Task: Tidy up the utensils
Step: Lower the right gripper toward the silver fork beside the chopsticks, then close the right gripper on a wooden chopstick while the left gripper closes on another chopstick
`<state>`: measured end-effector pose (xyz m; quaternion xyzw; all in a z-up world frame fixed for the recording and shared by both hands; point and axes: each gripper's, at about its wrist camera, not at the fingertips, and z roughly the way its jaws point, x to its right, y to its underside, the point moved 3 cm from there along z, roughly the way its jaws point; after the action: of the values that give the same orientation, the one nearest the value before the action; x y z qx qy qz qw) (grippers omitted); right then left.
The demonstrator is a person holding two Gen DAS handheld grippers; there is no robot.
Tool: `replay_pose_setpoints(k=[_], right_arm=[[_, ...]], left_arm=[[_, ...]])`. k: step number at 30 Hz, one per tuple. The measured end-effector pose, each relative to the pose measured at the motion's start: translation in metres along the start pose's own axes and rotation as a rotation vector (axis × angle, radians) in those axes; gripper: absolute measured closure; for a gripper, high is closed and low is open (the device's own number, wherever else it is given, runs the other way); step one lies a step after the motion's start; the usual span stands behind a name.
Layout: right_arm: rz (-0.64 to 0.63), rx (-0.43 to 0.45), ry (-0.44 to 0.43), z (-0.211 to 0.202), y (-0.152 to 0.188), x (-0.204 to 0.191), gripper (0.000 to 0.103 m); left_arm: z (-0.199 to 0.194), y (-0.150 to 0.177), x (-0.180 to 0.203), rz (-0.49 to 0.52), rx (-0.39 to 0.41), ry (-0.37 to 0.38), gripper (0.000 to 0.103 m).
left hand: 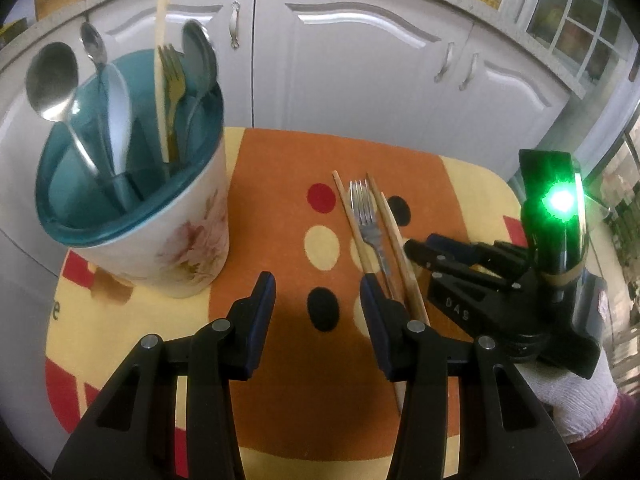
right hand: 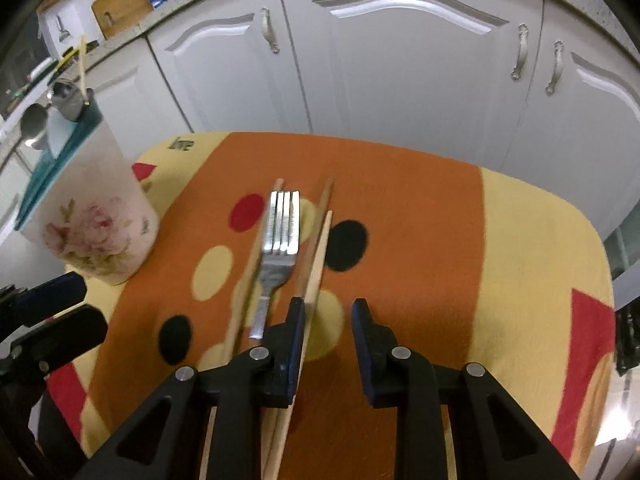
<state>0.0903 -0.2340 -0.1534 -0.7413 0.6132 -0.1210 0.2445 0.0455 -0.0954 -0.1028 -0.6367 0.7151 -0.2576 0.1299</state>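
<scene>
Both claws over orange spotted cloth (right hand: 400, 200), white cabinet doors (right hand: 400, 72) behind.

Both tongs tilt steeply downward. The left tongs (left hand: 318, 284) gape wide, empty; the right tongs (right hand: 328, 312) stand partly open, gripping nothing.

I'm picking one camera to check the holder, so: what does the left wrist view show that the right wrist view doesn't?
Left wrist only: the holder's teal inside with spoons and a gold fork standing in it, plus the right gripper's green light.

Right wrist only: the cloth's far right side with a red patch, and the right gripper open over the rightmost chopsticks.

Both: the silver fork lying among chopsticks on the orange cloth, and white cabinets.
</scene>
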Motion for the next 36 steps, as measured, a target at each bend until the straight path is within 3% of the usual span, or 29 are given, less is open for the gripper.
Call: replay_pose_setpoints(k=[2,4,6,12,25,36], right_arm=[[0.003,-0.012,0.022,0.002,0.001,0.006,0.079],[0.085,-0.005,-0.071,-0.004,0.001,0.015,0.079],[0.107,0.014,-0.101,-0.009,-0.001,0.016,0.079],[0.02,-0.017,-0.065,-0.001,0.002,-0.001,0.079],[0.037,-0.03,-0.074,-0.001,0.003,-0.004,0.079],[0.025,-0.048,-0.017,0.009,-0.005,-0.011,0.082]], left_arm=[[0.003,0.0,0.002,0.003,-0.002,0.003,0.06],[0.006,0.0,0.004,0.004,-0.006,0.001,0.06],[0.008,0.0,0.004,0.0,-0.015,0.005,0.06],[0.009,0.001,0.002,0.001,-0.017,-0.004,0.06],[0.012,0.003,-0.001,-0.007,-0.024,0.002,0.06],[0.017,0.003,-0.001,-0.018,-0.038,0.005,0.06]])
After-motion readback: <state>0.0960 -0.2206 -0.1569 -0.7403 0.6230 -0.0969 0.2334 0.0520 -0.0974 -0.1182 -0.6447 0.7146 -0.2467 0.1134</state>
